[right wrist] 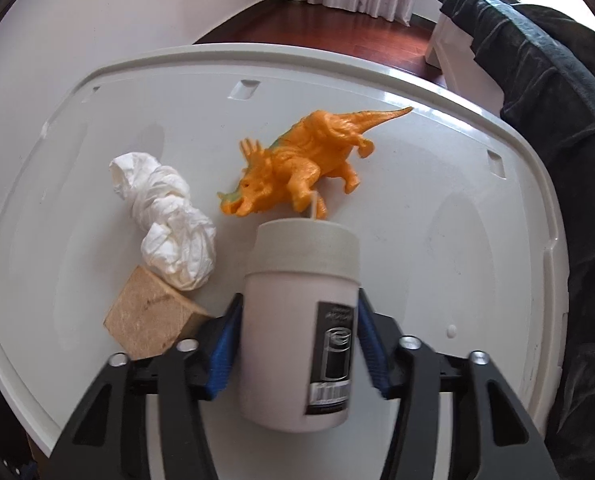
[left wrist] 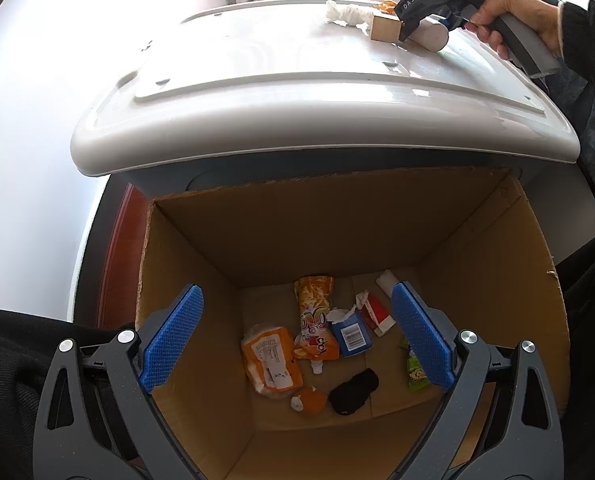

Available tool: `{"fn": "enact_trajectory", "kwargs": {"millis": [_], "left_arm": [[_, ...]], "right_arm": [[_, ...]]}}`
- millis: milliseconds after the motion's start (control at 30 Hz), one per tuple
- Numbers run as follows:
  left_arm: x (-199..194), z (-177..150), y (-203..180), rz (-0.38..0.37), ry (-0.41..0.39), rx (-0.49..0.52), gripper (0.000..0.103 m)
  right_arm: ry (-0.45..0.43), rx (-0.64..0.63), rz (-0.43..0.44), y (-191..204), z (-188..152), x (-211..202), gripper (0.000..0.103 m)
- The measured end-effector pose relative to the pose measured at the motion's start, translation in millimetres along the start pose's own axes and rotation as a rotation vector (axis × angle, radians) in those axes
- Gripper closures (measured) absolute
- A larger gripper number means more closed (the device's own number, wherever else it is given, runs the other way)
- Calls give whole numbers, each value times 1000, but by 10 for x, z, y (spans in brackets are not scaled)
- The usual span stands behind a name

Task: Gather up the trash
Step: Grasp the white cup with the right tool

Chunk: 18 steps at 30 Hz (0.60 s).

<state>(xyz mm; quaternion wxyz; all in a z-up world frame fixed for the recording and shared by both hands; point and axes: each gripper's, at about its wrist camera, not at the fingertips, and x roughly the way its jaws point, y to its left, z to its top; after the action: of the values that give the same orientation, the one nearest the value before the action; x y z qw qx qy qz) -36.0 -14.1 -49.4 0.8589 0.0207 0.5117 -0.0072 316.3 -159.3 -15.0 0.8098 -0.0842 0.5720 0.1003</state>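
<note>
My left gripper (left wrist: 297,340) is open and empty above an open cardboard box (left wrist: 377,224). In the box lie an orange pouch (left wrist: 313,320), an orange bread wrapper (left wrist: 271,360), a blue carton (left wrist: 351,334), a black sock (left wrist: 353,392) and other wrappers. My right gripper (right wrist: 297,344) is shut on a white cylindrical canister (right wrist: 301,320) with a black label, over the white table (right wrist: 437,240). The canister also shows in the left wrist view (left wrist: 429,36). A crumpled white tissue (right wrist: 169,220) lies to its left.
An orange toy dinosaur (right wrist: 301,164) stands behind the canister. A wooden block (right wrist: 149,320) sits by the right gripper's left finger. A dark jacket (right wrist: 545,100) hangs at the right. The box stands below the table's front edge (left wrist: 297,136).
</note>
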Motion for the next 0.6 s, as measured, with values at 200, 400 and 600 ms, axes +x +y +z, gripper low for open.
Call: {"fn": "enact_trajectory", "kwargs": {"millis": [200,400,600], "left_arm": [[-78,30,34,1,-24,-2,11],[-217,333,-21,-15,-90,26,11],[-25,1135,-282,-68,-137,60,11]], "right_arm": [[-16,45,-5,0,-199,-76,57],[-3,90,32,-190,-732,-314,57],[-44,88,37,-445,-1134,-471,57]]}}
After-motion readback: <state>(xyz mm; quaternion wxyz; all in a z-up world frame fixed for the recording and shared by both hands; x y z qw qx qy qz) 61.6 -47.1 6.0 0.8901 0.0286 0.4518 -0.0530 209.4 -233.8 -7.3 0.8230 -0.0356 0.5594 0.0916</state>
